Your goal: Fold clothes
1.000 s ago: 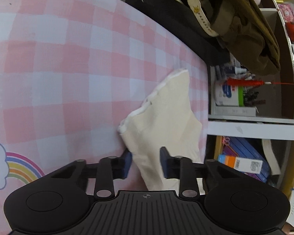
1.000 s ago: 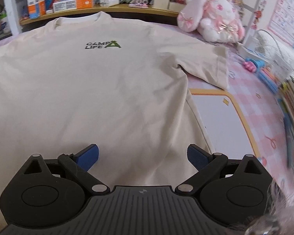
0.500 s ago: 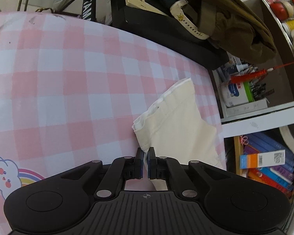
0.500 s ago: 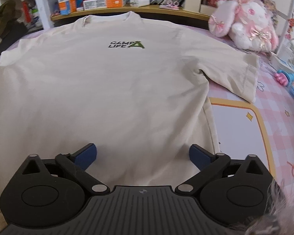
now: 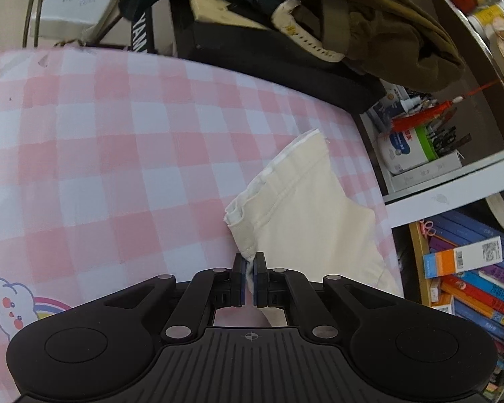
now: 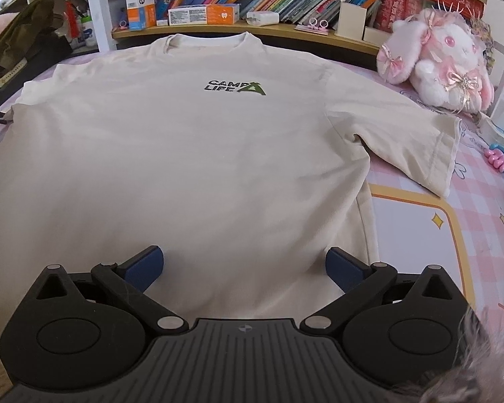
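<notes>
Cream T-shirt (image 6: 198, 168) spread flat, front up, on the pink checked tabletop (image 5: 100, 141), collar far. Left gripper (image 5: 249, 263) jaws pinching the sleeve (image 5: 305, 208) hem. Right gripper (image 6: 245, 262) jaws spread wide over the near hem.

both grippers: black ribbed bodies, round side discs, silver pivot screws, blue finger pads (image 6: 144, 263) (crosshair mark mid-body).
</notes>
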Motion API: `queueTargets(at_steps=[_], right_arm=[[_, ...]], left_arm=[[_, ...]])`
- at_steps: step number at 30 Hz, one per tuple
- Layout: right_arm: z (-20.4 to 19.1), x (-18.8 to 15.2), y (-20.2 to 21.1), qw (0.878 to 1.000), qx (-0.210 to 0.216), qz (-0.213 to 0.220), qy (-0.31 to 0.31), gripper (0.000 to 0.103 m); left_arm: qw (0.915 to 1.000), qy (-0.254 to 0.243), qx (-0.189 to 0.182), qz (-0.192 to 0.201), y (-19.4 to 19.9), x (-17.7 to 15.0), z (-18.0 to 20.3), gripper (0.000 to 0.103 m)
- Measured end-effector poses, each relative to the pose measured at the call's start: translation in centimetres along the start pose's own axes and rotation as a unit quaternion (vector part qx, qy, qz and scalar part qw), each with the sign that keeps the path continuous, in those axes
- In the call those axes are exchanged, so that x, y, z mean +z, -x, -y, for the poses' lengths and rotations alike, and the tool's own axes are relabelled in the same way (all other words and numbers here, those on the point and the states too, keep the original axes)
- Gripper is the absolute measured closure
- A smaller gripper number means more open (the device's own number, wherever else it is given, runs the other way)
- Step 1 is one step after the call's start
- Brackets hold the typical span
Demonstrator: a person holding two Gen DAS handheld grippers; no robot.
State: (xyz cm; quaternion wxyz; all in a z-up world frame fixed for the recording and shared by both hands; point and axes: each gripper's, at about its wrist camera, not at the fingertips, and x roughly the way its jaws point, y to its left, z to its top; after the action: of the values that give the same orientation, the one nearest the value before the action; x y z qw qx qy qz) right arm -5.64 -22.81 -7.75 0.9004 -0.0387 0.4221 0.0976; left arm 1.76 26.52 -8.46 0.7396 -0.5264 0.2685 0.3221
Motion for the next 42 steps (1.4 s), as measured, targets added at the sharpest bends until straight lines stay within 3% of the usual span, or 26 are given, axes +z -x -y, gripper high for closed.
queueTargets(at_steps=[2, 4, 6, 7, 8, 9, 10, 13, 15, 16, 17, 18, 19, 20, 21, 24, 26, 27, 28, 29, 31, 35, 39, 40, 41, 42], right_arm=[[0.0, -0.1, 0.0, 1.000, 0.000, 0.002, 0.000, 0.000], [0.0, -0.1, 0.0, 1.000, 0.001, 0.004, 0.001, 0.000], [0.0, -0.1, 0.0, 1.000, 0.001, 0.005, 0.001, 0.000], [0.0, -0.1, 0.0, 1.000, 0.001, 0.005, 0.001, 0.000], [0.0, -0.1, 0.0, 1.000, 0.001, 0.005, 0.001, 0.000], [0.0, -0.1, 0.0, 1.000, 0.001, 0.004, 0.001, 0.000], [0.0, 0.0, 0.0, 1.000, 0.000, 0.004, 0.000, 0.000], [-0.1, 0.0, -0.1, 1.000, -0.002, 0.004, -0.002, 0.000], [-0.1, 0.0, -0.1, 1.000, -0.003, 0.004, -0.003, 0.000], [-0.2, 0.0, -0.1, 1.000, -0.003, 0.004, -0.003, 0.000], [-0.2, 0.0, -0.1, 1.000, -0.004, 0.004, -0.004, 0.000], [-0.2, 0.0, 0.0, 1.000, -0.005, 0.004, -0.005, 0.000], [-0.2, 0.0, 0.0, 1.000, -0.005, 0.004, -0.006, 0.000], [-0.2, -0.1, 0.0, 1.000, -0.006, 0.004, -0.007, 0.000], [-0.2, -0.1, 0.0, 1.000, -0.006, 0.005, -0.007, 0.000], [-0.2, -0.1, 0.0, 1.000, -0.008, 0.005, -0.009, 0.000], [-0.3, 0.0, -0.1, 1.000, -0.011, 0.005, -0.012, 0.000], [-0.4, 0.0, -0.1, 1.000, -0.013, 0.005, -0.014, 0.000], [-0.4, 0.1, -0.2, 1.000, -0.014, 0.005, -0.016, 0.000], [-0.4, 0.2, -0.2, 1.000, -0.016, 0.004, -0.017, 0.000], [-0.5, 0.3, -0.3, 1.000, -0.019, 0.002, -0.021, 0.000], [-0.6, 0.6, -0.4, 0.999, -0.023, -0.004, -0.025, 0.000], [-0.7, 0.6, -0.4, 0.999, -0.029, -0.009, -0.032, 0.000], [-0.7, 0.6, -0.4, 0.999, -0.030, -0.009, -0.034, 0.000], [-0.7, 0.6, -0.4, 0.999, -0.031, -0.009, -0.035, 0.000], [-0.8, 0.6, -0.4, 0.999, -0.033, -0.008, -0.037, 0.000]], left_arm=[[0.9990, -0.043, -0.002, 0.014, 0.7, -0.4, 1.6, 0.101], [0.9922, -0.121, -0.011, 0.027, 1.6, -1.3, 4.2, 0.101], [0.9685, -0.246, -0.021, 0.034, 2.6, -3.2, 7.9, 0.101], [0.9446, -0.326, -0.021, 0.033, 3.1, -4.8, 10.0, 0.101], [0.9067, -0.420, -0.021, 0.029, 3.6, -7.2, 12.0, 0.101], [0.8451, -0.534, -0.019, 0.021, 4.0, -10.5, 13.9, 0.100], [0.7764, -0.630, -0.017, 0.018, 4.3, -13.8, 14.9, 0.100], [0.5982, -0.801, -0.017, -0.014, 3.8, -21.7, 14.1, 0.090], [0.5779, -0.815, -0.003, -0.044, 2.7, -23.5, 13.2, 0.089], [0.5908, -0.806, 0.002, -0.044, 2.5, -23.5, 13.0, 0.086], [0.6137, -0.788, -0.001, -0.041, 2.7, -23.0, 12.9, 0.069], [0.6447, -0.763, -0.006, -0.049, 2.9, -22.1, 13.0, 0.058], [0.6782, -0.733, -0.015, -0.057, 3.2, -21.0, 13.1, 0.038], [0.7139, -0.697, -0.029, -0.062, 3.6, -19.5, 12.9, 0.032], [0.7504, -0.655, -0.050, -0.069, 4.2, -17.9, 12.5, 0.031], [0.8485, -0.514, -0.096, -0.084, 4.9, -12.6, 10.7, 0.032], [0.8982, -0.426, -0.083, -0.070, 4.2, -9.2, 9.2, 0.033], [0.9184, -0.385, -0.068, -0.062, 3.8, -7.5, 8.5, 0.034], [0.9325, -0.354, -0.041, -0.060, 3.1, -6.1, 7.9, 0.040], [0.9435, -0.326, -0.017, -0.057, 2.3, -4.7, 7.4, 0.049], [0.9500, -0.307, -0.001, -0.056, 0.7, -3.2, 6.7, 0.059], [0.9638, -0.262, 0.010, -0.049, -1.2, -1.2, 5.7, 0.065], [0.9503, -0.306, 0.001, -0.059, -2.0, -1.4, 6.9, 0.065], [0.9457, -0.318, -0.003, -0.068, -2.3, -1.4, 7.4, 0.079], [0.9408, -0.330, -0.007, -0.077, -2.5, -1.4, 7.9, 0.101], [0.9365, -0.340, -0.013, -0.085, -2.6, -1.4, 8.5, 0.101]])
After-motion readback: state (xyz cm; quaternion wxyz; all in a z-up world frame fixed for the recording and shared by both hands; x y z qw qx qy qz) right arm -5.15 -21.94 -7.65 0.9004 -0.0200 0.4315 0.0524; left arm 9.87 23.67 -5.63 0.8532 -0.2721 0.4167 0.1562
